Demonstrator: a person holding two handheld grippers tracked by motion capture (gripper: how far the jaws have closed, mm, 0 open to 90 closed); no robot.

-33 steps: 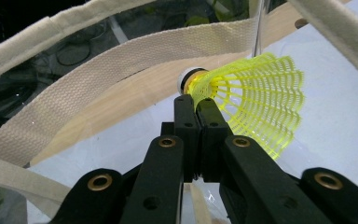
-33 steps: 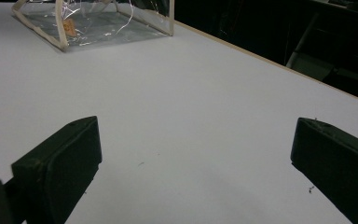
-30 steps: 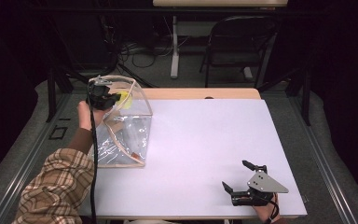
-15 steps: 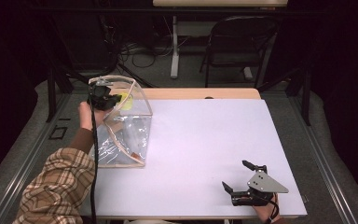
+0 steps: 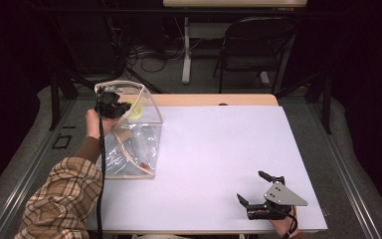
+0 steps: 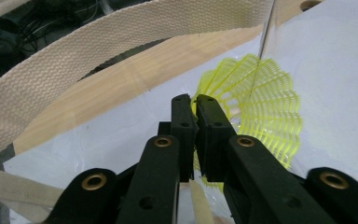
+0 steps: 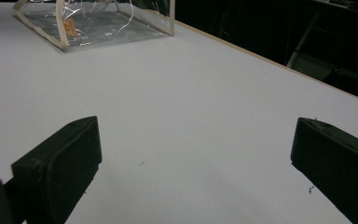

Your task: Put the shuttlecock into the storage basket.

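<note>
A darkened lab or recording studio: a white-topped bench (image 5: pixel 219 149) with a pale wooden edge stands on grey carpet, framed by black metal rails (image 5: pixel 54 99) at the left and right of the frame. Behind it, at top centre, loose cables (image 5: pixel 144 52) trail across the floor beside the white leg of a second table (image 5: pixel 185 50), and a black folding chair (image 5: pixel 253 50) stands at upper right. Black surroundings close off the scene. A square marking (image 5: pixel 61 142) sits on the floor at left.
</note>
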